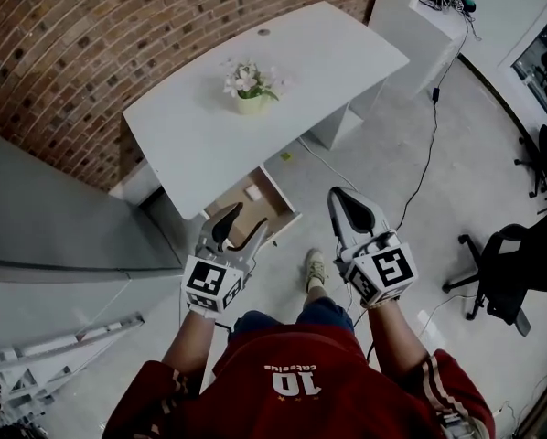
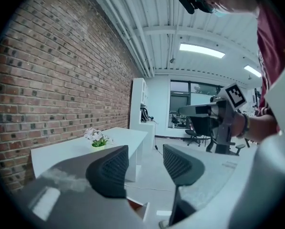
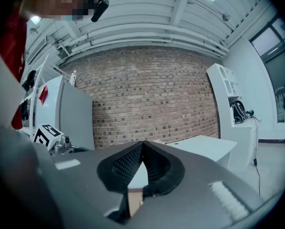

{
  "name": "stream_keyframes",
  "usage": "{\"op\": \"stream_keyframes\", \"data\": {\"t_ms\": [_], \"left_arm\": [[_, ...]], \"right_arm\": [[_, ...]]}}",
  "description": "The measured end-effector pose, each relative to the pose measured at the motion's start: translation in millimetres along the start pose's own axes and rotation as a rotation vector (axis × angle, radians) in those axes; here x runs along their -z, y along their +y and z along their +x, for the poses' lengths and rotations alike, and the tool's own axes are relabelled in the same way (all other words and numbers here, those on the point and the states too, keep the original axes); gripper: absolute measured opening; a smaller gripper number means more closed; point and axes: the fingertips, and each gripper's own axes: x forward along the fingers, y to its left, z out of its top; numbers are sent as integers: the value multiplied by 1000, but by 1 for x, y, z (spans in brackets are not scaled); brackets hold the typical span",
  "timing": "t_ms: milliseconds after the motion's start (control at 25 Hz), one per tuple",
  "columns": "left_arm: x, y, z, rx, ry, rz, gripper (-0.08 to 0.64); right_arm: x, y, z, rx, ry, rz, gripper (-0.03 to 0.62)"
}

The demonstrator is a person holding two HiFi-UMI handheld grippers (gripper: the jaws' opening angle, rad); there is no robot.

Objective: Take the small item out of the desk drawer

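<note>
Brick wall (image 1: 118,44) behind white desk (image 1: 292,80), drawer (image 1: 281,201) pulled out below desk, small white item (image 1: 252,192) inside, left gripper (image 1: 246,220) jaws wide apart, right gripper (image 1: 345,207) jaws together, empty

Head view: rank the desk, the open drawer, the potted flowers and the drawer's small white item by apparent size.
Largest to smallest:
white desk
open drawer
potted flowers
small white item

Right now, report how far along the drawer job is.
Done: the drawer stands pulled open under the desk. In hand: the left gripper, jaws apart and empty, hangs over the drawer's front; the right gripper is shut and empty. Left: the small white item lies in the drawer, ungrasped, not lifted out.
</note>
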Motion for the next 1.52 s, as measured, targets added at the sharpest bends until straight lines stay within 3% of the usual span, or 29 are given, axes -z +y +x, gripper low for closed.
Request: {"op": "stream_keyframes", "data": {"t_ms": [400,840,1080,1360,1520], "left_arm": [[48,7,4,40,17,32,230],[169,29,29,42,85,-32,230],[236,54,71,2,118,-60,230],[327,91,127,-111,174,-166,236],[364,112,155,-163,198,-193,238]], "right_arm": [[50,6,-15,62,11,18,3],[140,2,-20,78,52,24,3],[184,-15,-1,47,58,-5,3],[222,-44,29,6,47,13,3],[229,-55,47,-29,-17,-3,3]]}}
